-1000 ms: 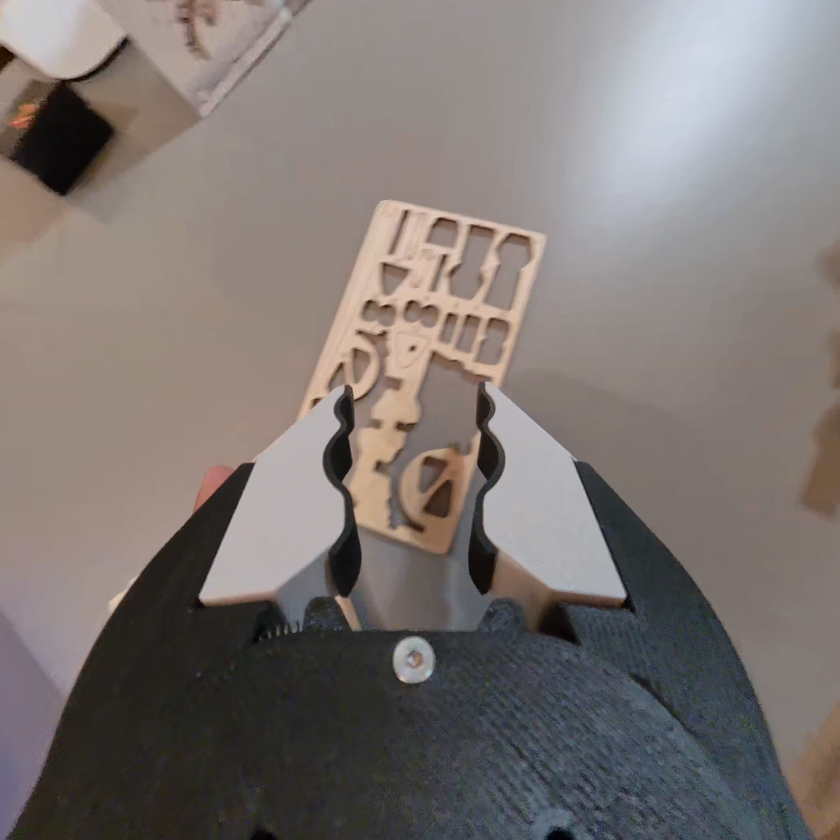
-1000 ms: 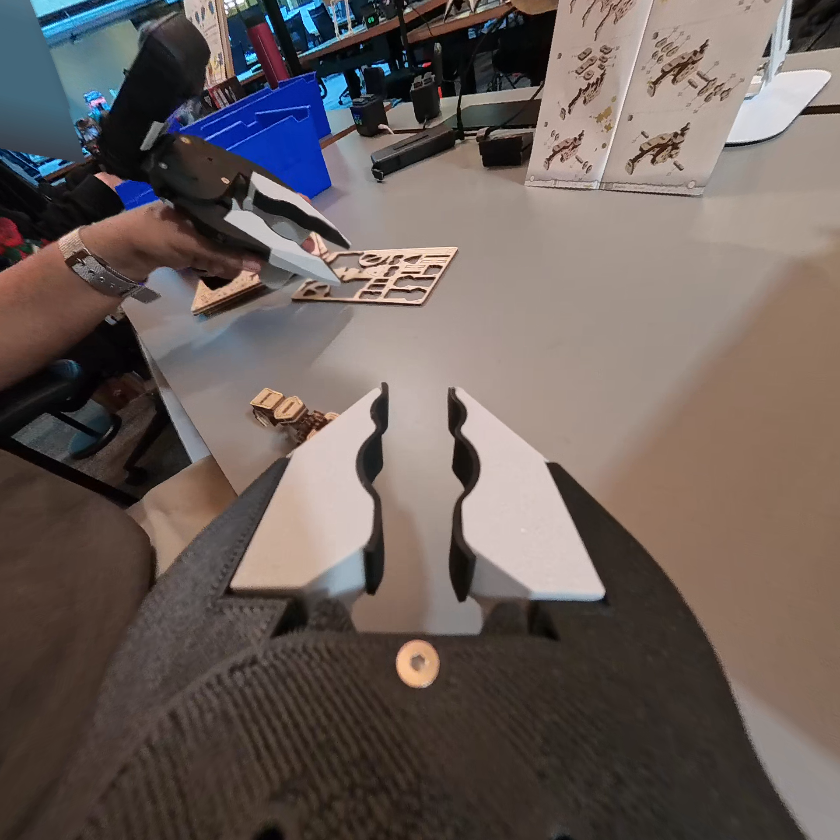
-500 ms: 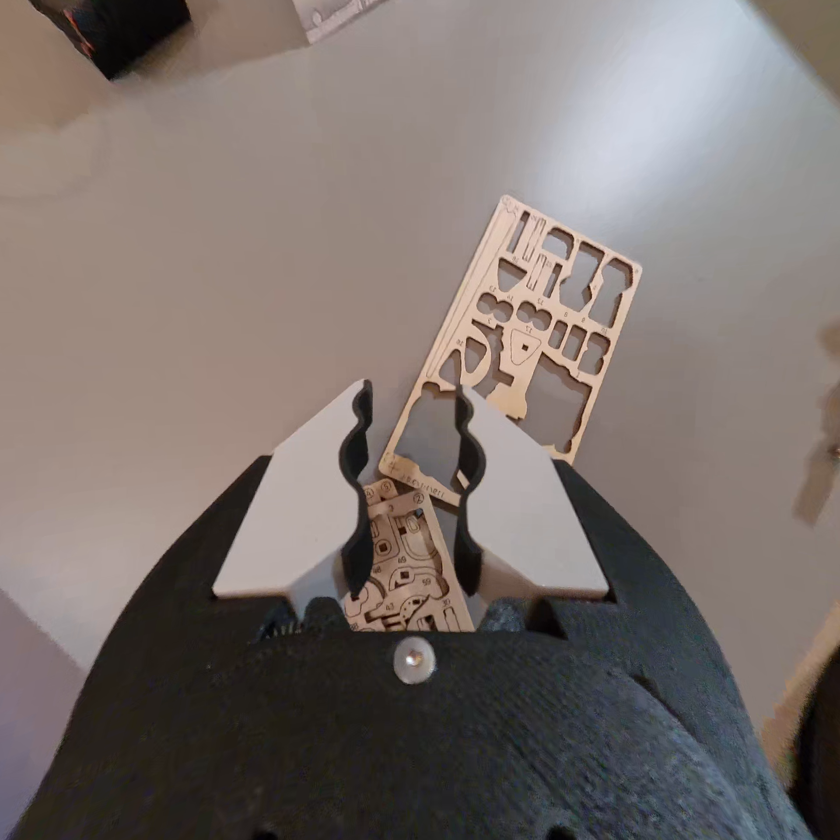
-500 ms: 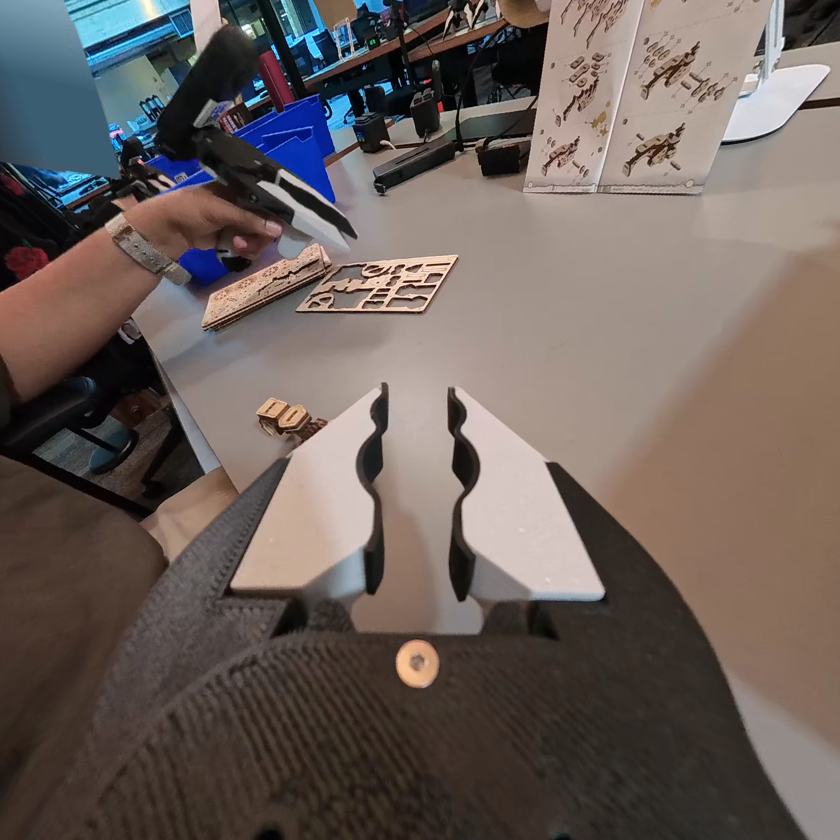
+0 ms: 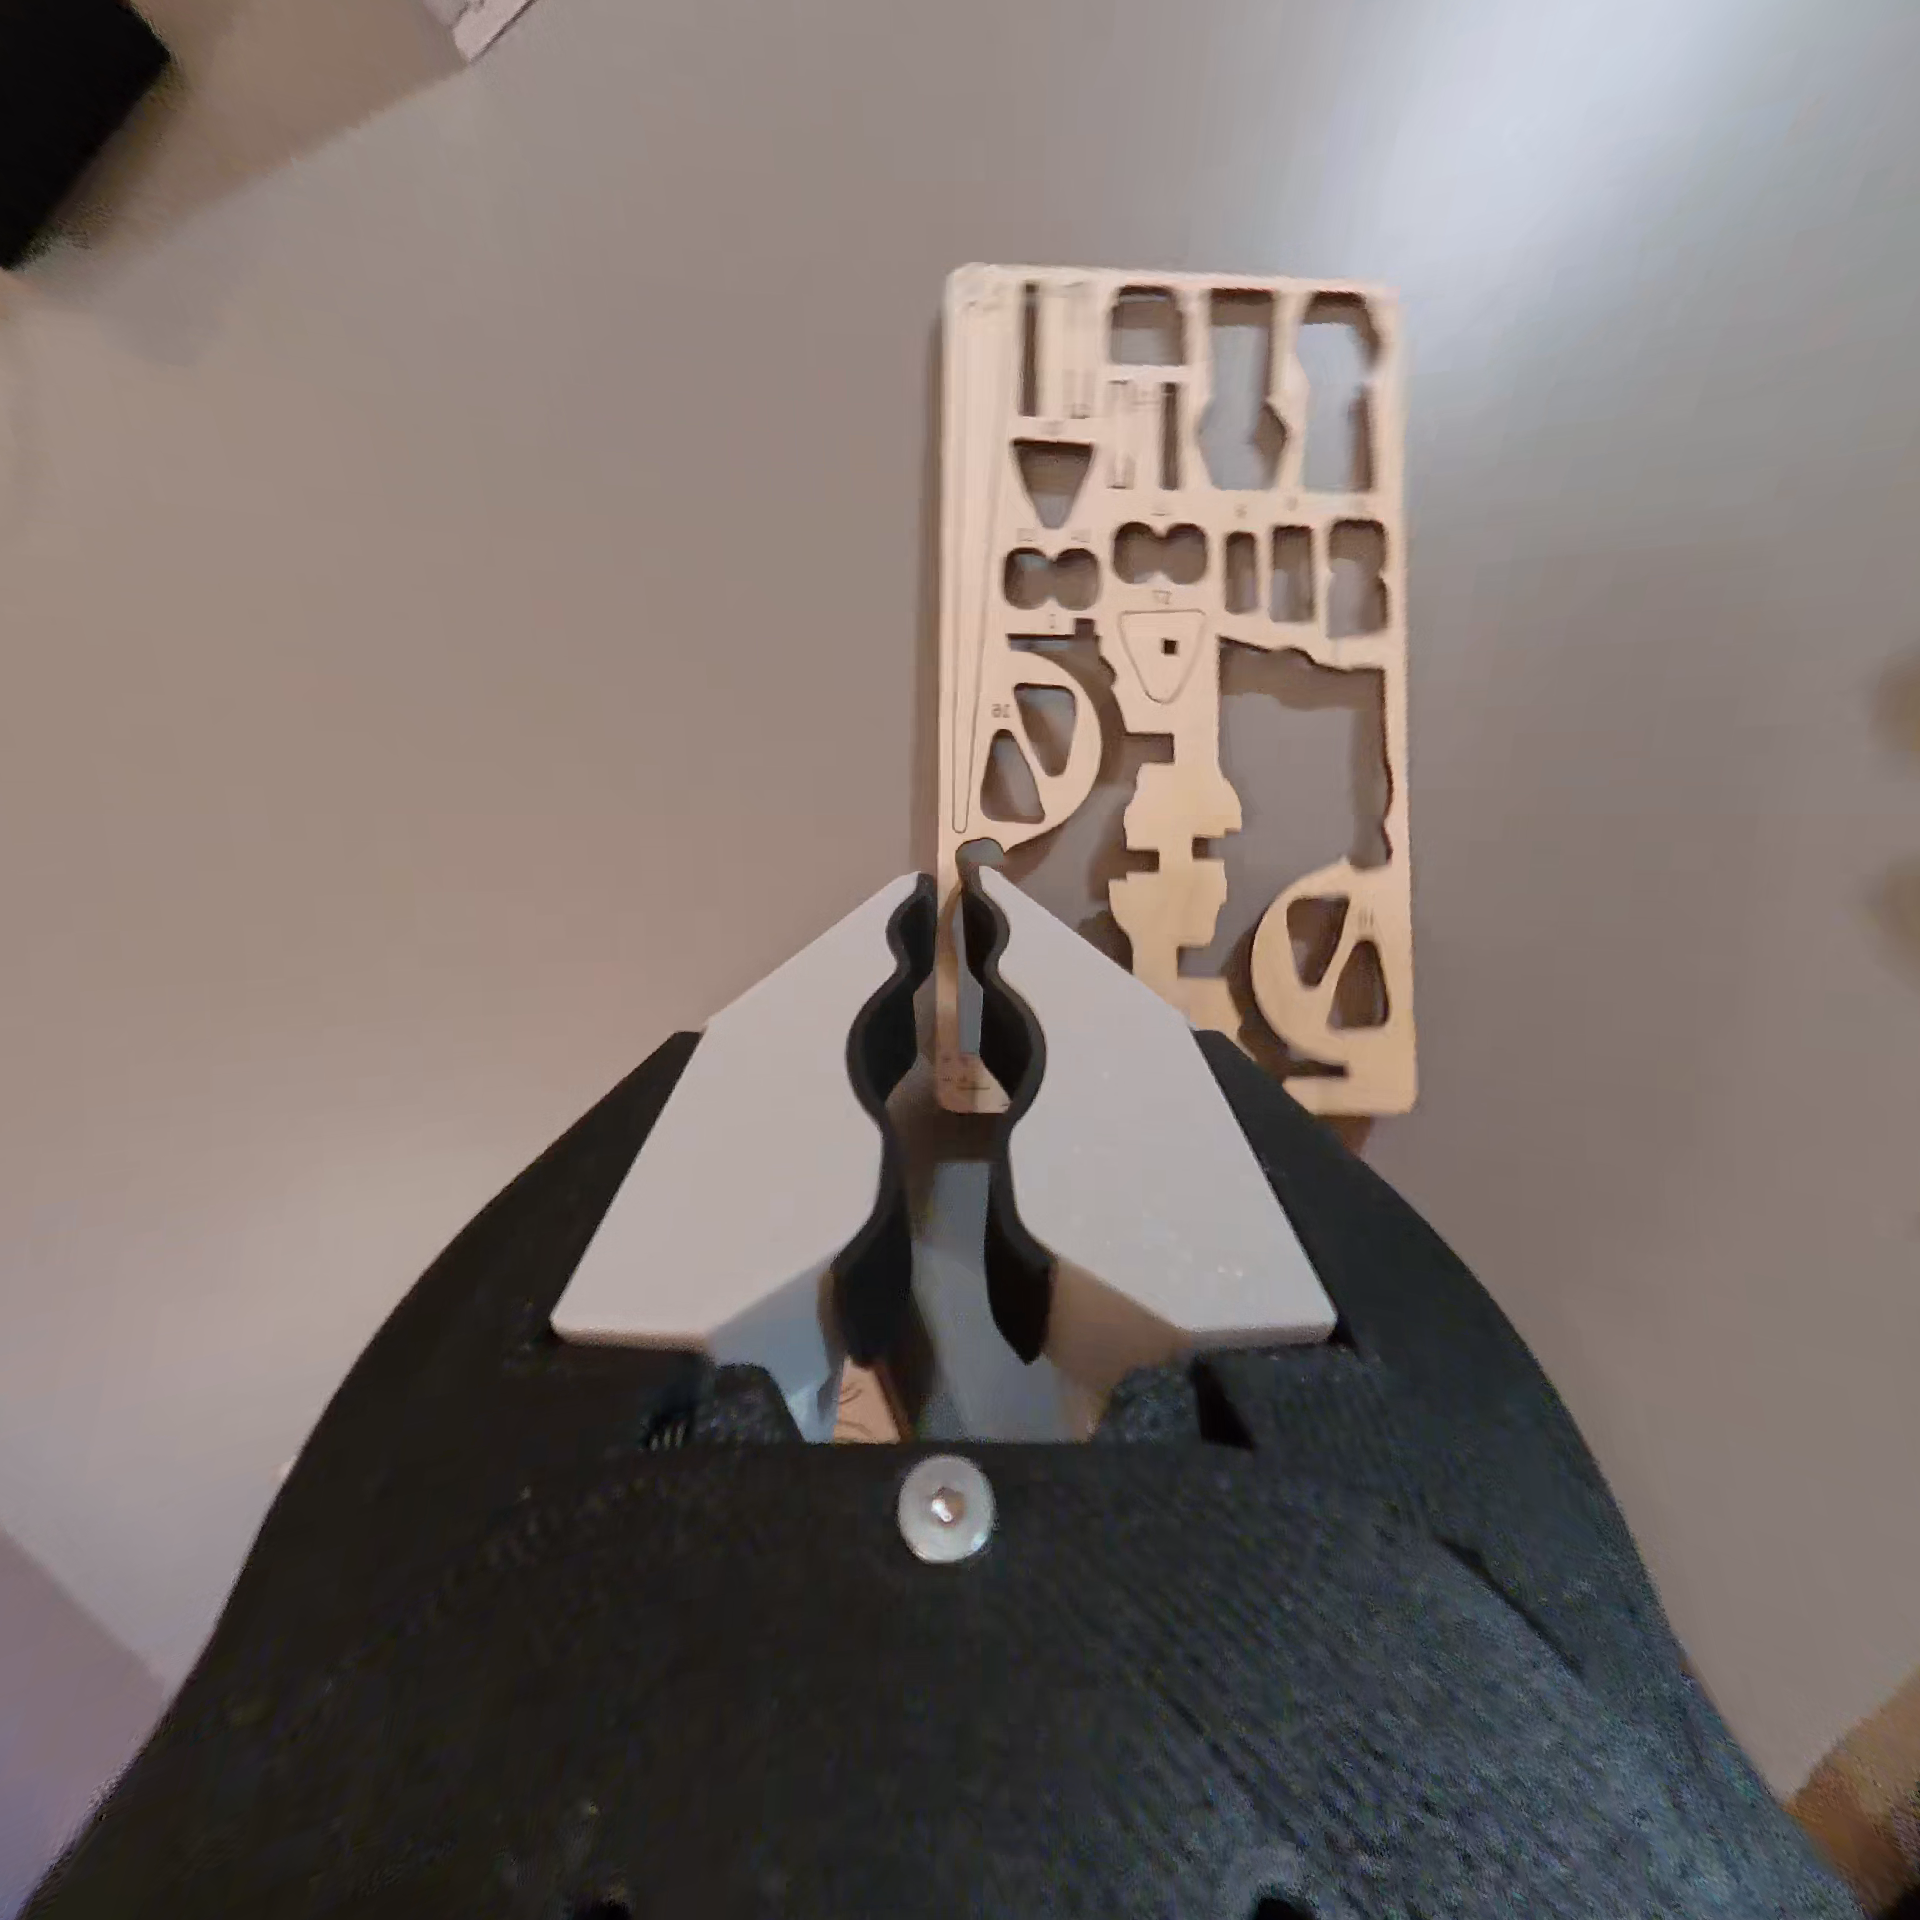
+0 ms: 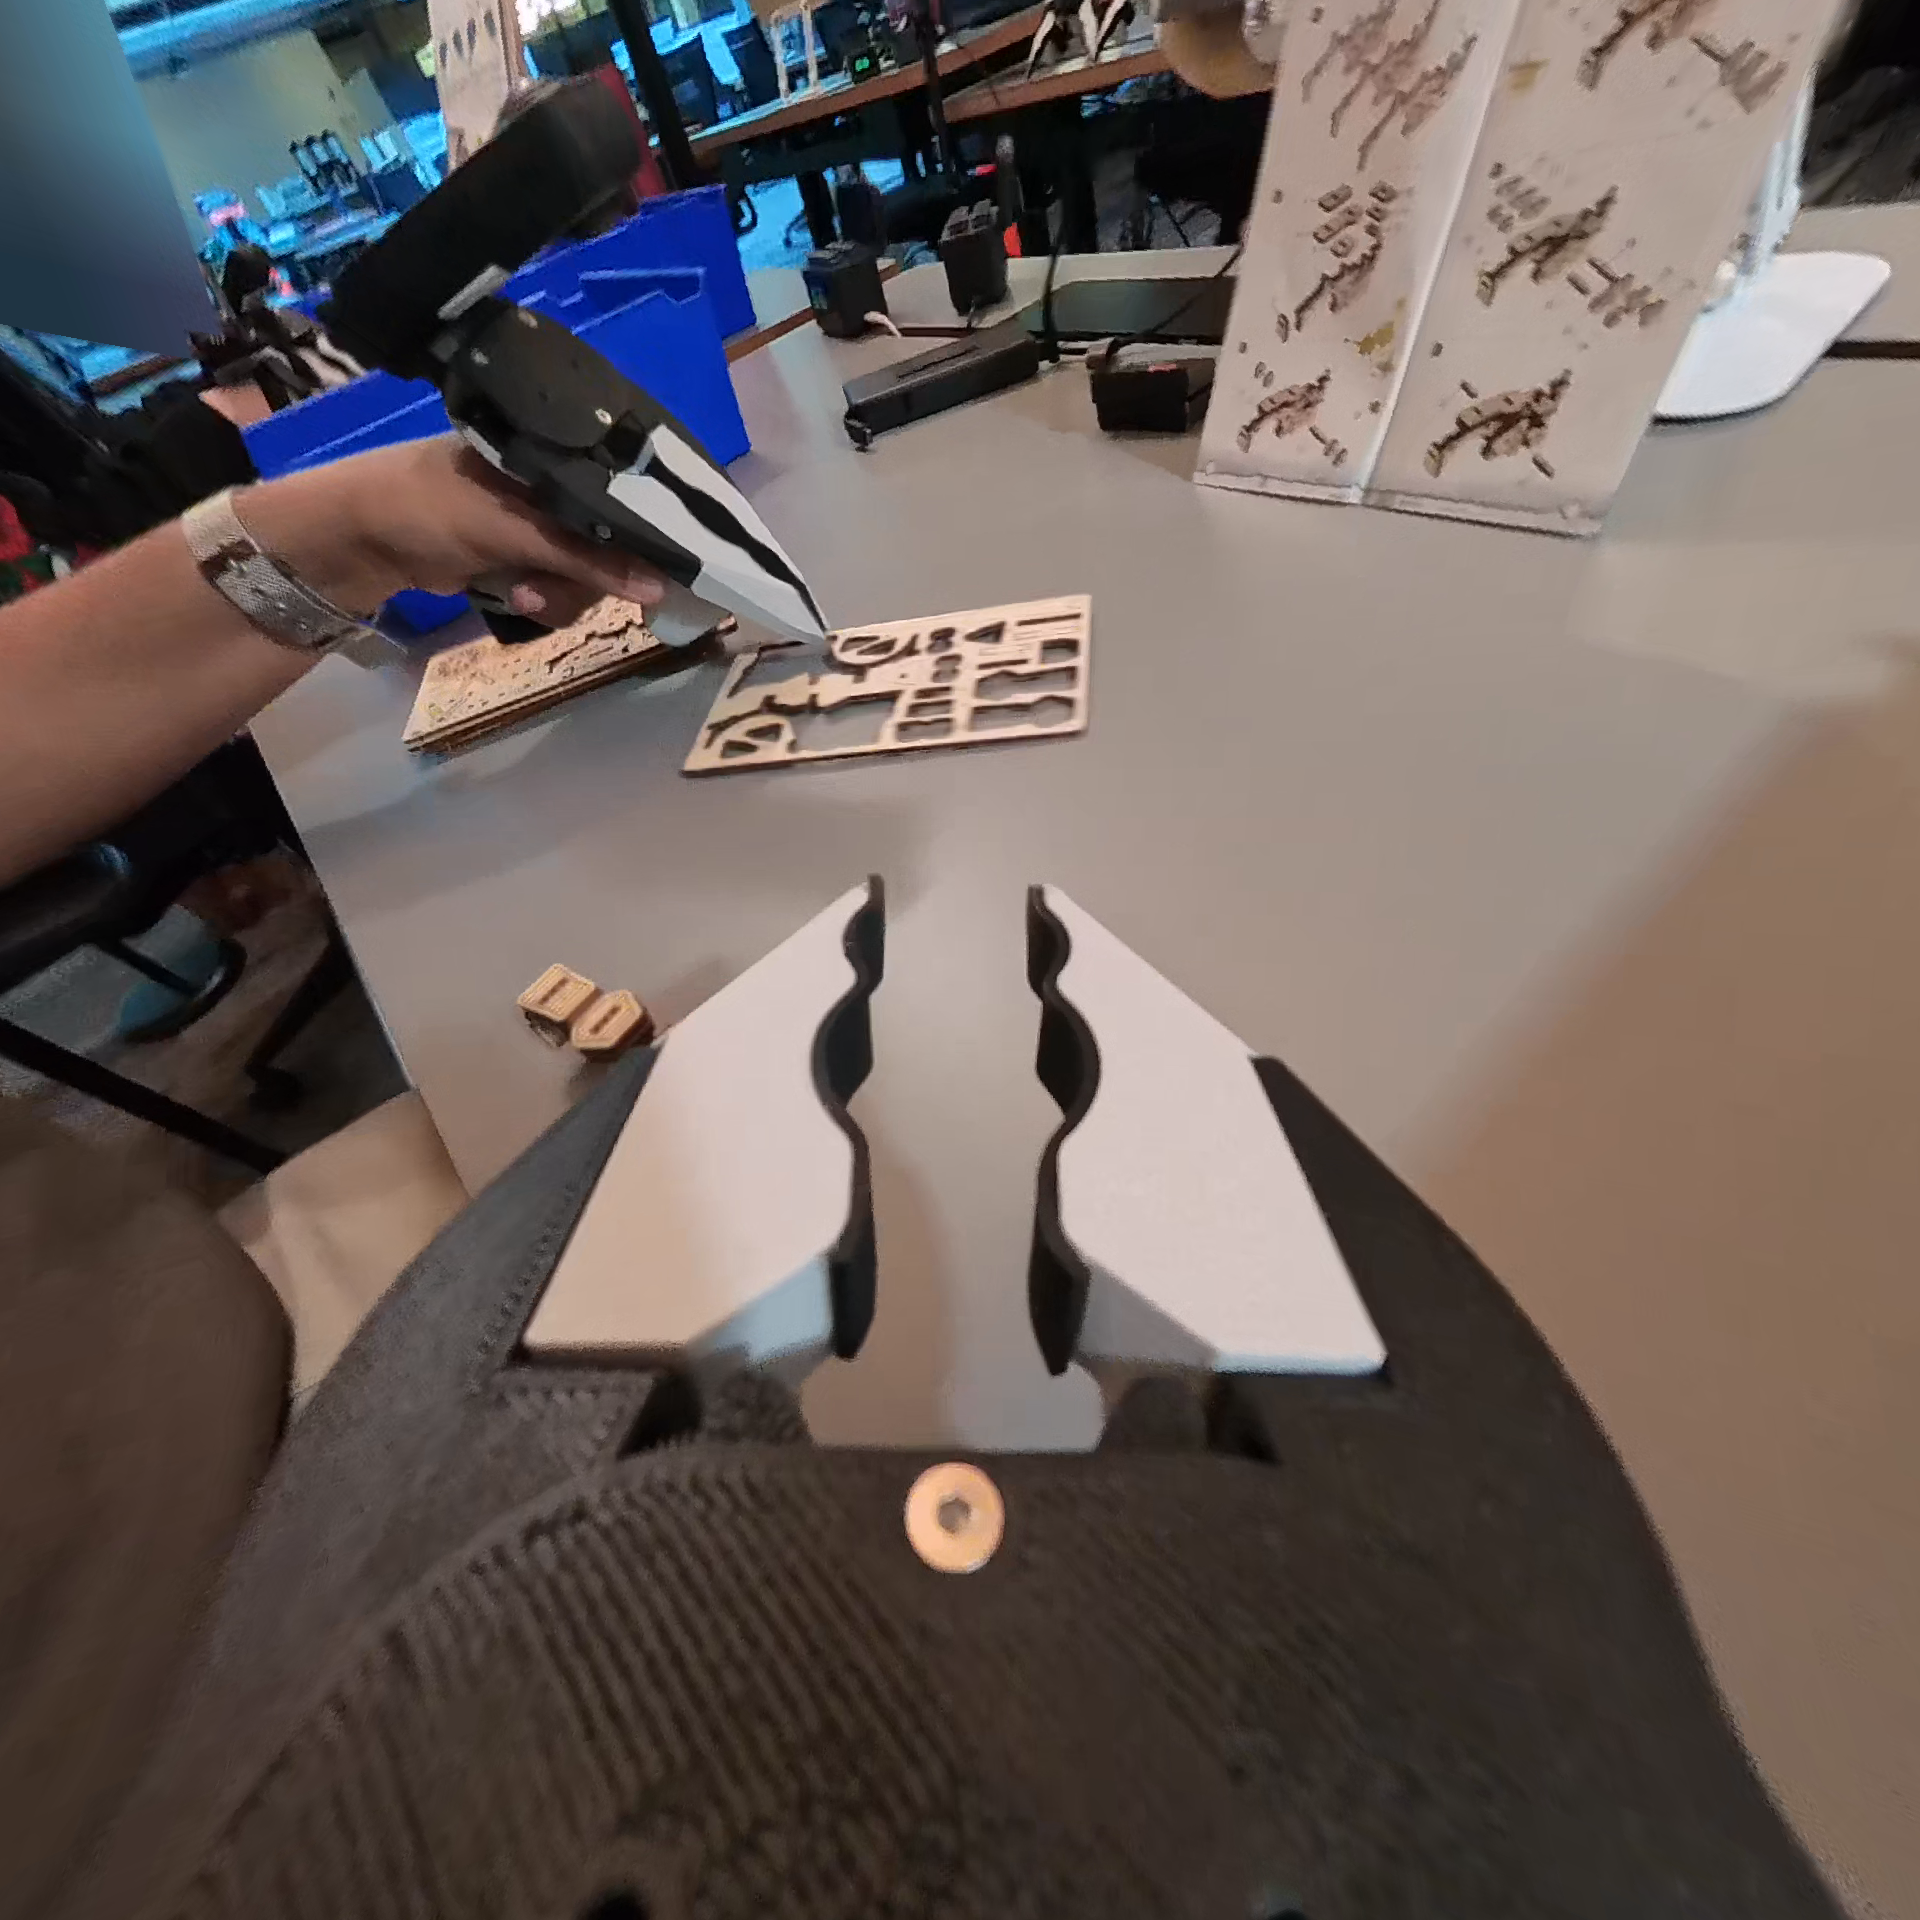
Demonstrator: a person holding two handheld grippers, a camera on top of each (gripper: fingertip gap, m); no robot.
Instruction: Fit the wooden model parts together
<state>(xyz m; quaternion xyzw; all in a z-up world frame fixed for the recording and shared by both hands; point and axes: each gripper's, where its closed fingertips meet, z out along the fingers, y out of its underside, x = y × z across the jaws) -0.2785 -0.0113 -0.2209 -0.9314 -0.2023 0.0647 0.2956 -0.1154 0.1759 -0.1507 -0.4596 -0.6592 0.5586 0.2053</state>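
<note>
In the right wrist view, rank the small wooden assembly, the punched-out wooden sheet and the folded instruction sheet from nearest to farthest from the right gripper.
From the right gripper:
1. Small wooden assembly, just left of the fingertips, near the table edge.
2. Punched-out wooden sheet, flat on the table ahead.
3. Folded instruction sheet, standing at the far right.

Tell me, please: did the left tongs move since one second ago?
Yes. In the right wrist view the left tongs moved right, from over the stacked sheets to the cut-out sheet.
</note>
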